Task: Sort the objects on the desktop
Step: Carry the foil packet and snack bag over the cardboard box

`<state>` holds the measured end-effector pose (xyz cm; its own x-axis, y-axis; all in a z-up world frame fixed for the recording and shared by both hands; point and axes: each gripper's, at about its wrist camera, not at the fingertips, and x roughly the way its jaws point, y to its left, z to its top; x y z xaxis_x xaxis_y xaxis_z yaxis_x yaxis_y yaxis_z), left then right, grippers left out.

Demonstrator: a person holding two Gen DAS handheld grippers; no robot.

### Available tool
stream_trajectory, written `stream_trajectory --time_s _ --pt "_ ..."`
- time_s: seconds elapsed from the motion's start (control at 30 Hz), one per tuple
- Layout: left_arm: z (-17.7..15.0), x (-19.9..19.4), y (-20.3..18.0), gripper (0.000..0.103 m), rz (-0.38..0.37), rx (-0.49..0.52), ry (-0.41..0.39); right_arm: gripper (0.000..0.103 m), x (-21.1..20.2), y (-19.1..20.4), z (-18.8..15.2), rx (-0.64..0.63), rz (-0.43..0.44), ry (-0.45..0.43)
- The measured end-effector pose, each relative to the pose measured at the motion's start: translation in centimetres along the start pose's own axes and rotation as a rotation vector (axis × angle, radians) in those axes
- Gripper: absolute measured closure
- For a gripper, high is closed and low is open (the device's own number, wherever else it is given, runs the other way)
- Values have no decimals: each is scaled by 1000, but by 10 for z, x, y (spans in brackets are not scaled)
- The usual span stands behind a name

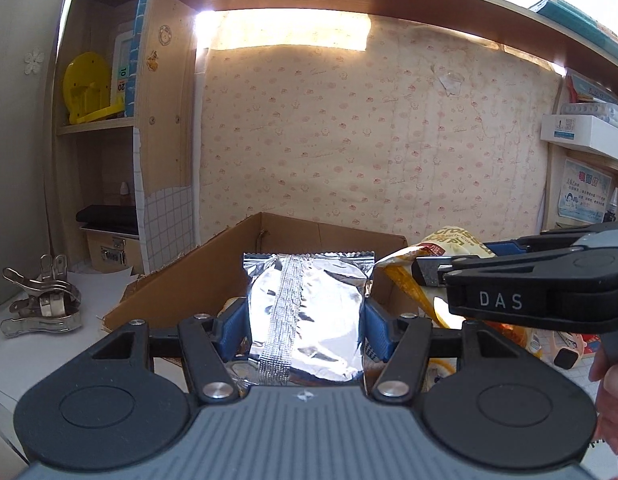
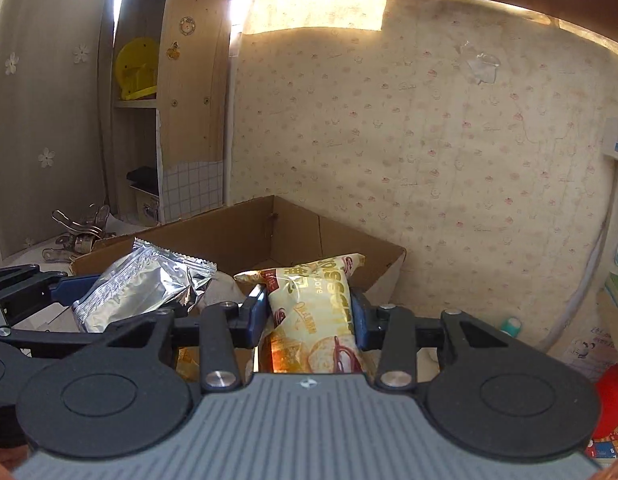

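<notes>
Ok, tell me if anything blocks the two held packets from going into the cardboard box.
Nothing visible does. The silver foil packet in the left tool and the croissant packet in the right tool both face the open-topped cardboard box directly ahead.

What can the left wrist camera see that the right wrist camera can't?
Only the left wrist view shows the white box on the right-hand shelf, the dark dropper bottle below it, and a hand at the right edge. Only the right wrist view shows a red object at the lower right. Both show the cardboard box, the metal clips, the left gripper clamping the silver packet, and the right gripper clamping the yellow croissant packet.
</notes>
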<state>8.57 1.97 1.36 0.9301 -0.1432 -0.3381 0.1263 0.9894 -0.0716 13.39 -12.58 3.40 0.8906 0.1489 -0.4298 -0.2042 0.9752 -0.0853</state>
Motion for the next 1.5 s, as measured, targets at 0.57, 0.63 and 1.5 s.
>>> stream_trajectory --time_s 0.57,0.63,1.5 --pt "-6 17 22 40 15 -23 31 62 31 16 -1 -8 25 38" --pt "-6 18 24 40 13 -27 33 62 33 15 0 -7 26 38" --pt "5 37 25 40 24 -22 27 62 63 2 12 29 79 29"
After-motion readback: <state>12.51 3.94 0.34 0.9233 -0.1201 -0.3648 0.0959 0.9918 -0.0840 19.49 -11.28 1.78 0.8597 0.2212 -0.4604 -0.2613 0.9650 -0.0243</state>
